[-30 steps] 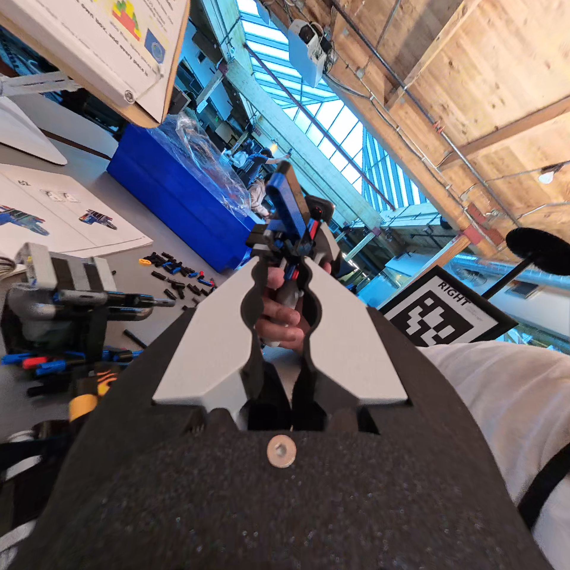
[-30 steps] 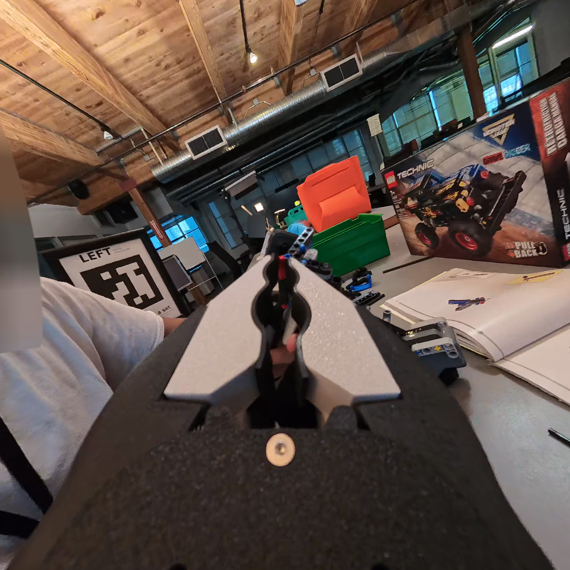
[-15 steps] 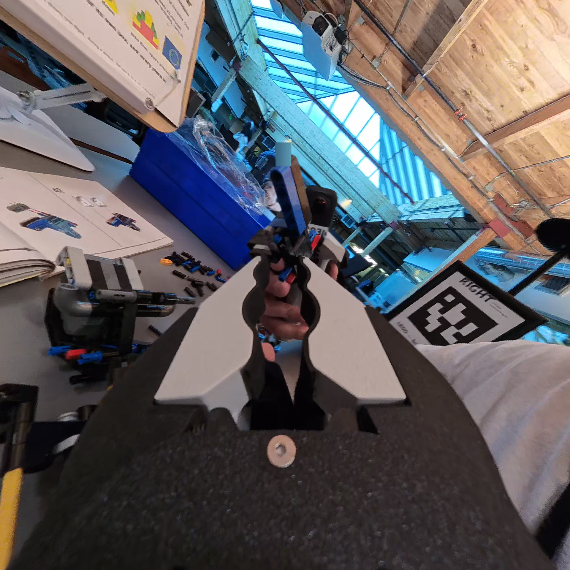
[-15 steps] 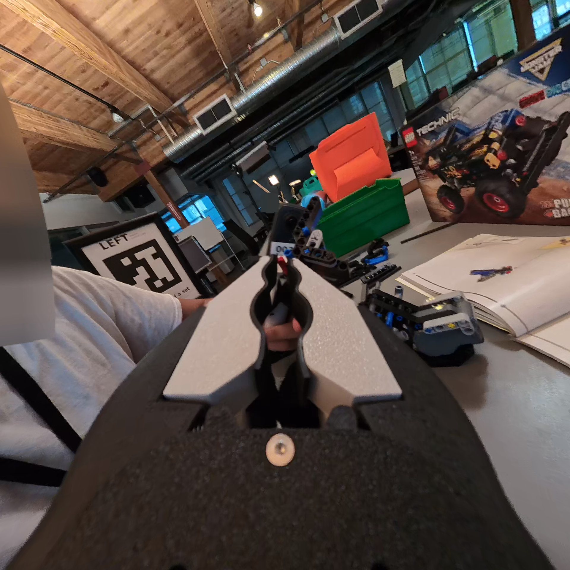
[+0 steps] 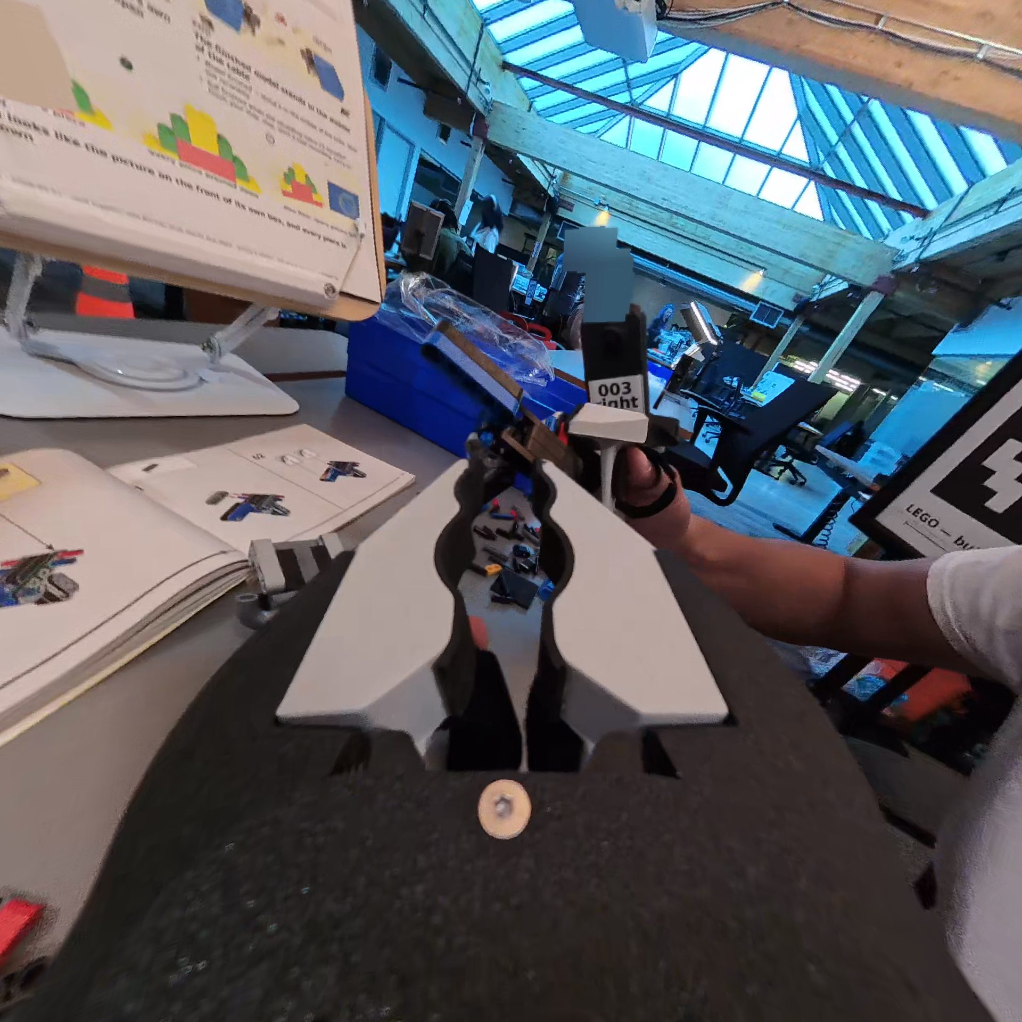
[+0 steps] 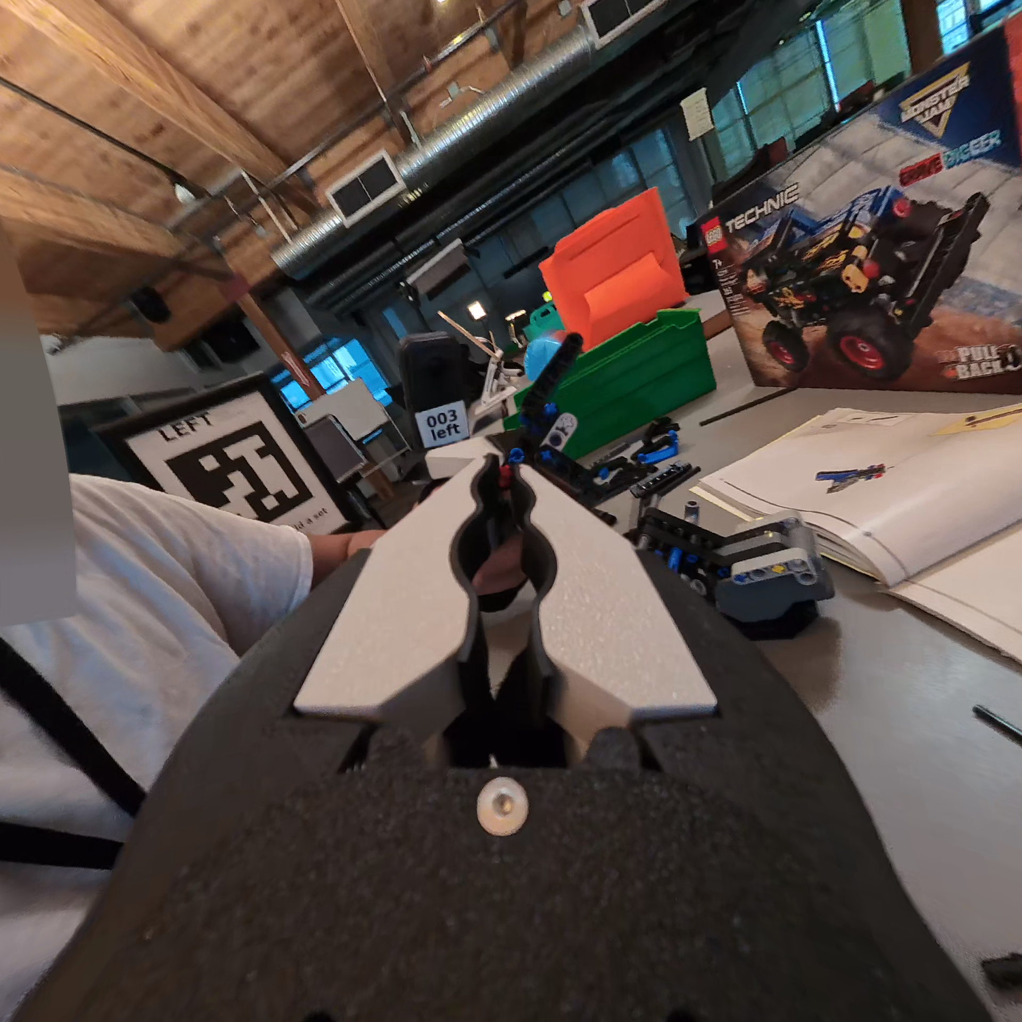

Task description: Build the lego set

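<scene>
Blue/black lego subassembly [image 5: 500,409] held aloft, tilted.

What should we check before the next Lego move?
1. Left gripper shut on the lego assembly: ok.
2. Right gripper pinching the red pin at its tips: ok.
3. Red pin lined up with a hole in the lego assembly: cannot tell, too small and blurred.
4. Instruction book lying open on the table: ok.
5. Loose pieces lying on the table beyond the left gripper: ok.
</scene>
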The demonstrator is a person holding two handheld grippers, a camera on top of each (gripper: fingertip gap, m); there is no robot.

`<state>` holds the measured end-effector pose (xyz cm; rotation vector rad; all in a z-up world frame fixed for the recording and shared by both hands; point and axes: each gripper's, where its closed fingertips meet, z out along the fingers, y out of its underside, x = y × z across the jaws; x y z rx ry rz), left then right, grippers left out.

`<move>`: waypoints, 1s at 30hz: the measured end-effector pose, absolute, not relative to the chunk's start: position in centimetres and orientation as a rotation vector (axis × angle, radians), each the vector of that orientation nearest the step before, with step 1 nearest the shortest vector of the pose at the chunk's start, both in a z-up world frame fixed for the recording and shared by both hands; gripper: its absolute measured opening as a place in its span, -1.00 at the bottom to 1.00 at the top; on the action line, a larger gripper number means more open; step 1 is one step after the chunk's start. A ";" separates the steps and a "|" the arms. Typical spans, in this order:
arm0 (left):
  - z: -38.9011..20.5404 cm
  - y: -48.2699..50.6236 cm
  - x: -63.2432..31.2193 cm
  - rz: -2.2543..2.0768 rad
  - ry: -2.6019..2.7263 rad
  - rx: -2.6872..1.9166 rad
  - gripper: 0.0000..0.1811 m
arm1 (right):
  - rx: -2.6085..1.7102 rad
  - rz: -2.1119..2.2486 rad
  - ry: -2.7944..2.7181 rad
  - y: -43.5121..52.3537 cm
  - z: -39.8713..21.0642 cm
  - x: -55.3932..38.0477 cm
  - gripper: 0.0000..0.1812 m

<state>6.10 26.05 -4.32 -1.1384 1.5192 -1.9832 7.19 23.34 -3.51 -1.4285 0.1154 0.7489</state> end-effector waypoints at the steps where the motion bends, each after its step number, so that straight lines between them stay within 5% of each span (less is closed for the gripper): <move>1: -4.2 26.0 6.0 -1.988 1.527 -1.123 -0.78 | -1.415 0.762 0.117 23.3 -3.4 7.2 -0.98; 6: -3.9 25.3 5.9 -2.181 1.516 -1.204 -0.65 | -1.413 0.771 0.067 23.4 -3.6 6.1 -0.98; 14: -3.9 25.4 5.6 -2.552 1.448 -1.362 -0.84 | -1.425 0.731 0.028 23.7 -3.8 5.2 -0.97; 19: -4.3 25.8 5.8 -2.436 1.497 -1.340 -0.84 | -1.552 0.681 -0.015 24.0 -5.1 5.0 -0.86; 30: -3.7 24.4 4.8 -2.353 1.599 -1.174 -0.84 | -1.603 0.748 -0.063 23.1 -4.7 4.0 -0.96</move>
